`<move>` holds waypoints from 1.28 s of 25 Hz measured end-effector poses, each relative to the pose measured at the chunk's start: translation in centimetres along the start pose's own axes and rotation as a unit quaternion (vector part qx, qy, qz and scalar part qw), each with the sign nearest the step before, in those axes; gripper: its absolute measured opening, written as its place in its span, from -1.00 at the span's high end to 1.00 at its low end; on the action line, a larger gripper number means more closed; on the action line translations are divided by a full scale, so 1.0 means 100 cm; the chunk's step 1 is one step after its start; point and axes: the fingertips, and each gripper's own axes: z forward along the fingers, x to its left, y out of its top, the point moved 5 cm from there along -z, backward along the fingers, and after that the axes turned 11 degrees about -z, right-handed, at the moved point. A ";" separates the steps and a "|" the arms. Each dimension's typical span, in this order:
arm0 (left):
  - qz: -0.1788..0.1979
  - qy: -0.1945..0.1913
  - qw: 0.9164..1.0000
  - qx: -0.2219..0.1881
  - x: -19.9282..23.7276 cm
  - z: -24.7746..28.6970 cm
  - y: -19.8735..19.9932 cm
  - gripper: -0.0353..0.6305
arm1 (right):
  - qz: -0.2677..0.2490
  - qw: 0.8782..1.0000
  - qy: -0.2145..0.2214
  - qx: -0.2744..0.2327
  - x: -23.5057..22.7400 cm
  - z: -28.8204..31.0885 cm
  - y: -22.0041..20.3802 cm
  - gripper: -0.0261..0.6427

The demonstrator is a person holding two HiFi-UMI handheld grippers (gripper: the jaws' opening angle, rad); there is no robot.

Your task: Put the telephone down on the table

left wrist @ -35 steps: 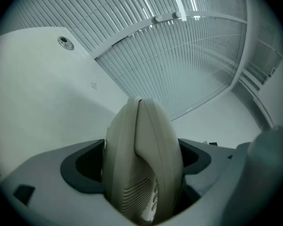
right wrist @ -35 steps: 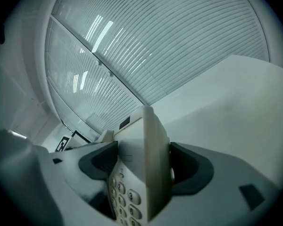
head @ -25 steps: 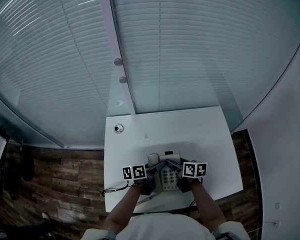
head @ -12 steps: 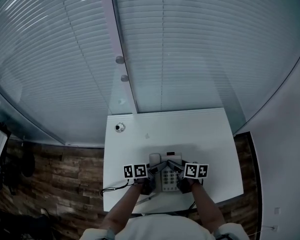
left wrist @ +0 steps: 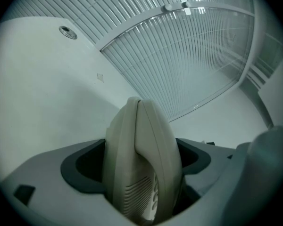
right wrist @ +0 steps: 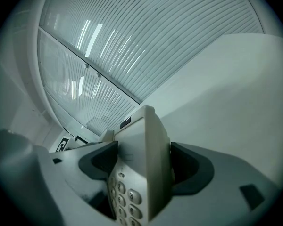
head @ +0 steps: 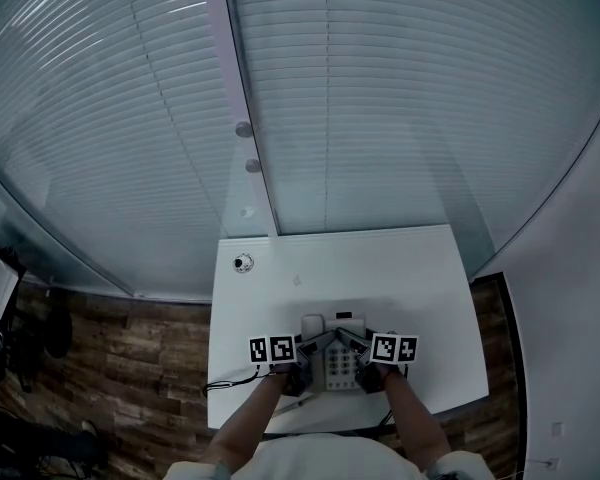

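Beige moulded plastic, the telephone (head: 337,365) is at the near edge of the smooth white desk (head: 400,268). The left tongs (left wrist: 141,161) clamp its rounded handset side and the right tongs (right wrist: 144,166) its keypad side. Ribbed slatted blinds (head: 380,98) rise behind the desk.

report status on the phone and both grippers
Left gripper shut on telephone handset side, right gripper shut on keypad side. Telephone over near edge of table, contact unclear. Nothing seen in the way.
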 end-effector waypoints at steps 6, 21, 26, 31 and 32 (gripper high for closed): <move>0.006 0.003 1.000 -0.004 0.000 -0.002 -0.002 -0.41 | -0.004 1.000 -0.010 -0.003 0.001 -0.002 -0.002 -0.13; 0.013 0.060 0.998 -0.014 0.008 -0.025 -0.016 -0.41 | -0.024 0.997 -0.074 -0.019 0.015 -0.017 -0.015 -0.13; 0.016 0.084 0.996 -0.032 0.009 -0.038 -0.013 -0.41 | -0.041 0.995 -0.090 -0.034 0.024 -0.024 -0.014 -0.13; 0.036 0.070 0.997 -0.023 -0.002 -0.048 -0.012 -0.41 | -0.043 0.992 -0.106 -0.050 0.032 -0.032 -0.013 -0.13; 0.040 0.064 0.997 -0.021 -0.004 -0.050 -0.013 -0.41 | -0.043 0.992 -0.107 -0.056 0.036 -0.034 -0.013 -0.13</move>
